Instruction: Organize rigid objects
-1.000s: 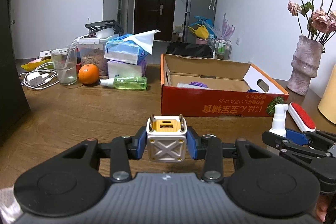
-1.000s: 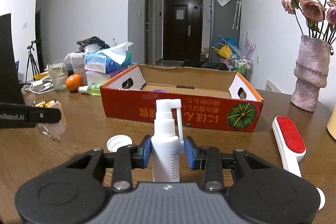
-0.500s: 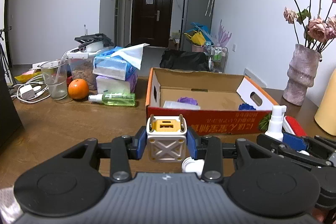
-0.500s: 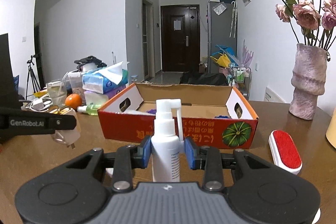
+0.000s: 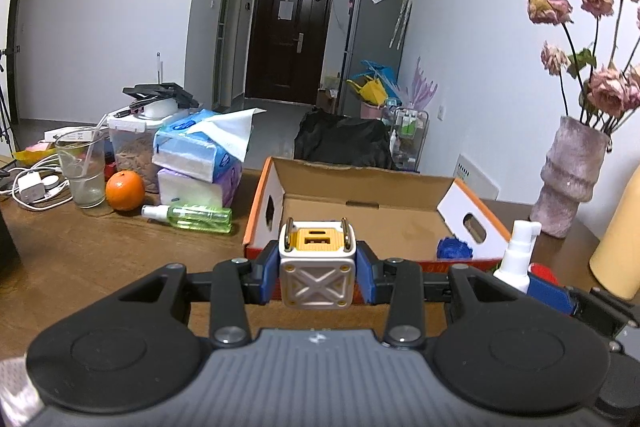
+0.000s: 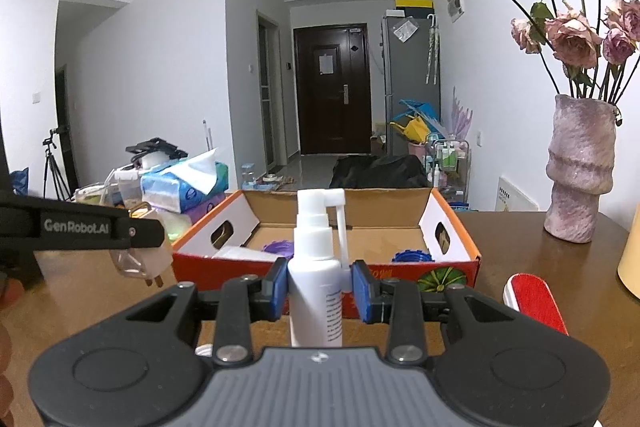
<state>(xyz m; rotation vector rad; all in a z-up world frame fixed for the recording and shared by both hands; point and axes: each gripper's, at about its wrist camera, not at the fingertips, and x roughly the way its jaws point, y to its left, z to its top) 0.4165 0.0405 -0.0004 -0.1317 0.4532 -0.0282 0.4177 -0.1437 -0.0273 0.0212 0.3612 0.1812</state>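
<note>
My left gripper [image 5: 317, 277] is shut on a white and yellow plug adapter [image 5: 317, 273], held above the table just in front of the near wall of the open red cardboard box [image 5: 372, 223]. My right gripper [image 6: 320, 289] is shut on a white spray bottle [image 6: 318, 267], upright, also raised in front of the box [image 6: 452, 259]. The bottle shows at the right of the left wrist view [image 5: 518, 255]. The adapter and left gripper show at the left of the right wrist view [image 6: 146, 255]. Blue [image 6: 412, 256] and purple [image 6: 278, 247] items lie in the box.
A red lint brush [image 6: 534, 303] lies right of the box. A vase of dried roses [image 6: 580, 171] stands at the far right. Left of the box are a green spray bottle [image 5: 196, 217], an orange [image 5: 125, 190], a glass [image 5: 82, 171], tissue packs [image 5: 200, 163] and a white cap [image 6: 204, 349].
Both grippers have risen and moved closer to the box with their objects still held. More of the box's inside now shows.
</note>
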